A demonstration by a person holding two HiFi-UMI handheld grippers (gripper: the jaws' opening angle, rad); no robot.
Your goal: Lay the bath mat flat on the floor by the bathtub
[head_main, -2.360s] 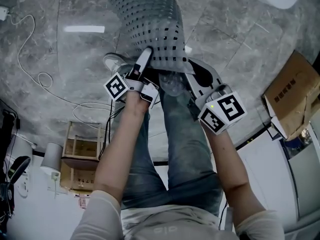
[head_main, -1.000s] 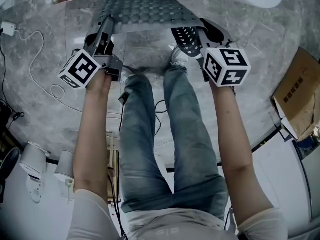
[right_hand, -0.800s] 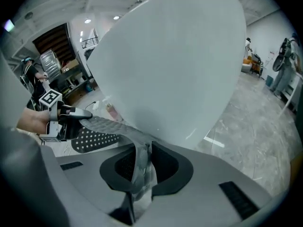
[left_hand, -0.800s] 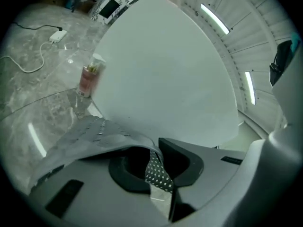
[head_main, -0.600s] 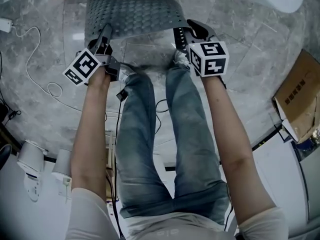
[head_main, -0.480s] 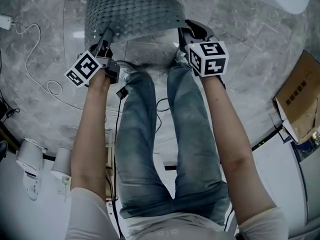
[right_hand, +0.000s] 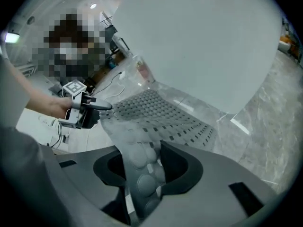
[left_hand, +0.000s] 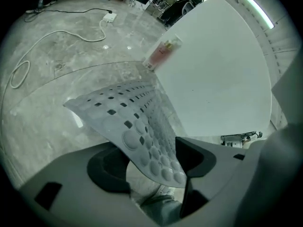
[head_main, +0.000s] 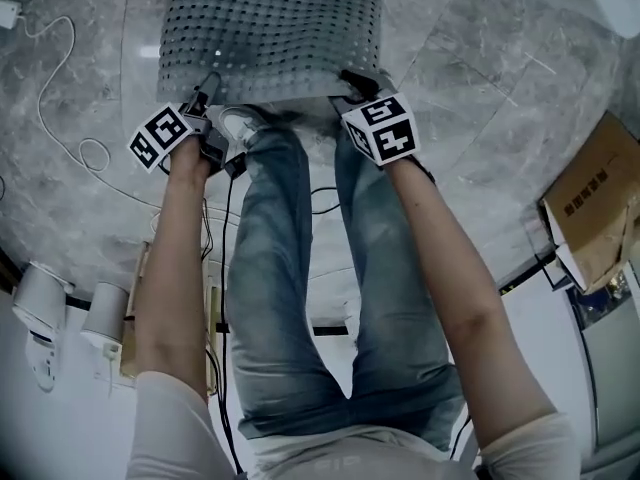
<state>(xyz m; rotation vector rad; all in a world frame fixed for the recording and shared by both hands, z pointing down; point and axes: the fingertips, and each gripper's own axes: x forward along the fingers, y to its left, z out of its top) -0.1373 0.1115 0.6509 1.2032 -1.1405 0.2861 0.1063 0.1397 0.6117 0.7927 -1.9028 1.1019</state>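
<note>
The grey perforated bath mat (head_main: 270,28) is spread over the marble floor in front of the person's feet, its near edge still lifted. My left gripper (head_main: 207,96) is at the mat's near left corner. In the left gripper view its jaws have just been opening and stand wide, with the corner of the mat (left_hand: 142,131) hanging loose between them in my left gripper (left_hand: 151,162). My right gripper (head_main: 350,80) is at the near right corner. Its jaws (right_hand: 144,167) have also just been opening, and the mat (right_hand: 156,112) still runs between them, no longer pinched.
The white bathtub (left_hand: 213,70) rises just beyond the mat, with a small bottle (left_hand: 161,53) on the floor against it. A white cable (head_main: 60,88) loops over the floor at the left. A cardboard box (head_main: 590,198) lies at the right. The person's legs (head_main: 300,268) stand right behind the mat.
Both grippers have come down and nearer the feet, drawing the mat out from a bundle to a spread sheet low over the floor. Both pairs of jaws have opened.
</note>
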